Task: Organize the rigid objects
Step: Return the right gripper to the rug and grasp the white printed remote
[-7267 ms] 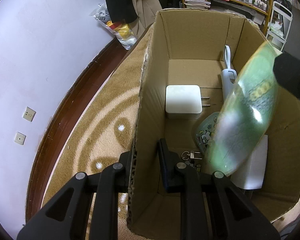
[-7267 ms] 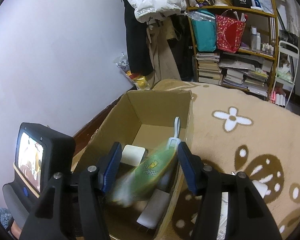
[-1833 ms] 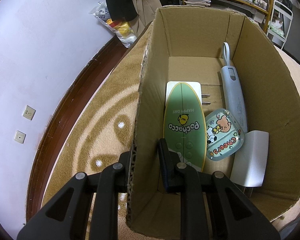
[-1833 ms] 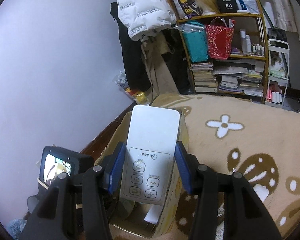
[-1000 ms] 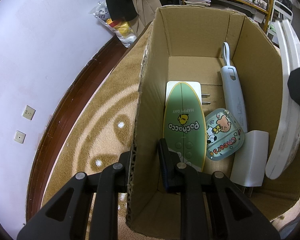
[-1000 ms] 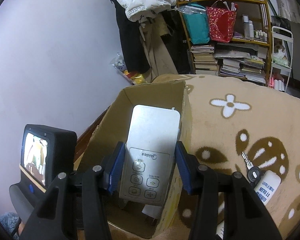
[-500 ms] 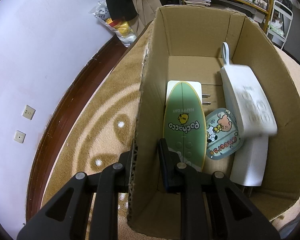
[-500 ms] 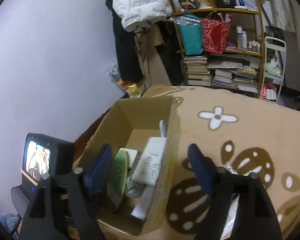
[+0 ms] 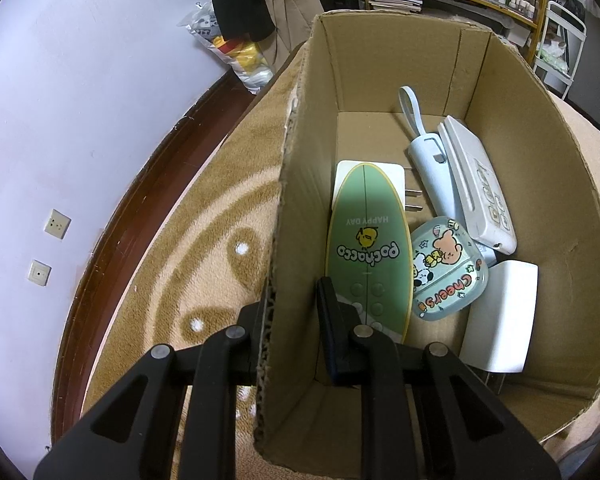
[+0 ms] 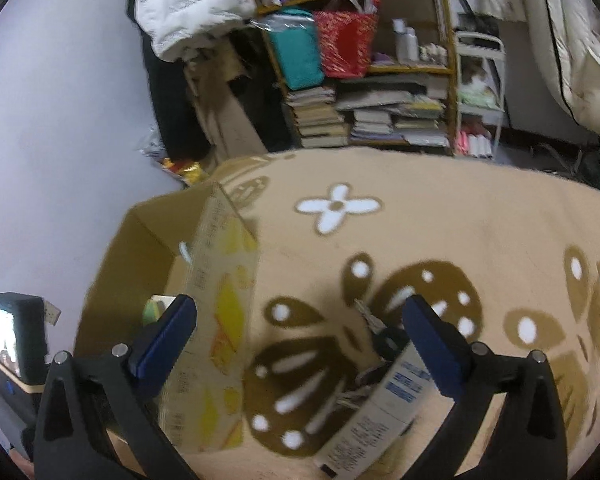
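Cardboard box (image 9: 520, 152) already holds a white remote (image 9: 476, 188), green remote (image 9: 366, 248), cartoon case (image 9: 446, 268), chargers and a blue gadget. Left claw (image 9: 296, 312) is clenched on the box wall, steadying it. Right claw (image 10: 300, 332) is opening, nothing between its jaws, above a tube (image 10: 384, 400) and keys (image 10: 376, 328) on the rug (image 10: 440, 224); those look left to pack.

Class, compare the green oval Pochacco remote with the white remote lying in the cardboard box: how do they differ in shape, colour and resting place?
The green Pochacco remote is oval with pointed ends; the white remote is rectangular. The green one lies beside the box's left wall, the white one against the right wall, resting on the pale blue gadget. Both lie button side up inside the cardboard box.
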The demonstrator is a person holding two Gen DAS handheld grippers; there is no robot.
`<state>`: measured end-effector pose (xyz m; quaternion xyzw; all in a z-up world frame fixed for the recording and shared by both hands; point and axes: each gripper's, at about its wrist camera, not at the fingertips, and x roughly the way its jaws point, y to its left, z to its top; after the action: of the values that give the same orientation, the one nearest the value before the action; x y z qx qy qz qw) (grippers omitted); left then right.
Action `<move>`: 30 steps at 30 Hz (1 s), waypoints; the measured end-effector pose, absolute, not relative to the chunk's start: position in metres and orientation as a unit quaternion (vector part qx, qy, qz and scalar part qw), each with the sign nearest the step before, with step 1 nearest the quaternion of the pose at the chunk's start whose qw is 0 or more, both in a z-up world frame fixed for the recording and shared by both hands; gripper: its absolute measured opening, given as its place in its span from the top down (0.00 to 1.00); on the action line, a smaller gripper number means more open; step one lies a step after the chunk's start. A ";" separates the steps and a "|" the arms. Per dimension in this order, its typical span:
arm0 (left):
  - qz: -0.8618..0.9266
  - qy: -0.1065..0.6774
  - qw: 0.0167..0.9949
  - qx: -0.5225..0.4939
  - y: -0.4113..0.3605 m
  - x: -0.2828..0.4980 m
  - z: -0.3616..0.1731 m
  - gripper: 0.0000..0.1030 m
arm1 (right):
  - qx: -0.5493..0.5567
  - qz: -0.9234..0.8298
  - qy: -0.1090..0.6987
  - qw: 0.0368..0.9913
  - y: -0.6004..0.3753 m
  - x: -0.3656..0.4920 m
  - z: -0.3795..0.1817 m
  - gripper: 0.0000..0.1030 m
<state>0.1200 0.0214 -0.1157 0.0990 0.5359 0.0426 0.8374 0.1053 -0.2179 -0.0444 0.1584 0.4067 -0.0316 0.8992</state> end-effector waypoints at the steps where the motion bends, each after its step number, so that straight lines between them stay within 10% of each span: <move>1: 0.042 0.536 0.837 0.099 0.021 0.120 -0.116 0.81 | 0.157 -0.036 0.413 0.896 -0.220 0.105 -0.047 0.00; 19: 0.042 0.536 0.837 0.099 0.022 0.121 -0.115 0.81 | 0.181 -0.115 0.510 0.833 -0.258 0.098 -0.104 0.00; 30: 0.042 0.537 0.837 0.099 0.022 0.121 -0.114 0.81 | 0.192 -0.131 0.546 0.805 -0.264 0.099 -0.130 0.36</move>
<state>0.1211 0.0222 -0.1144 0.0985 0.5367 0.0424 0.8369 0.0994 -0.2644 -0.1300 0.1920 0.5461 -0.1311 0.8048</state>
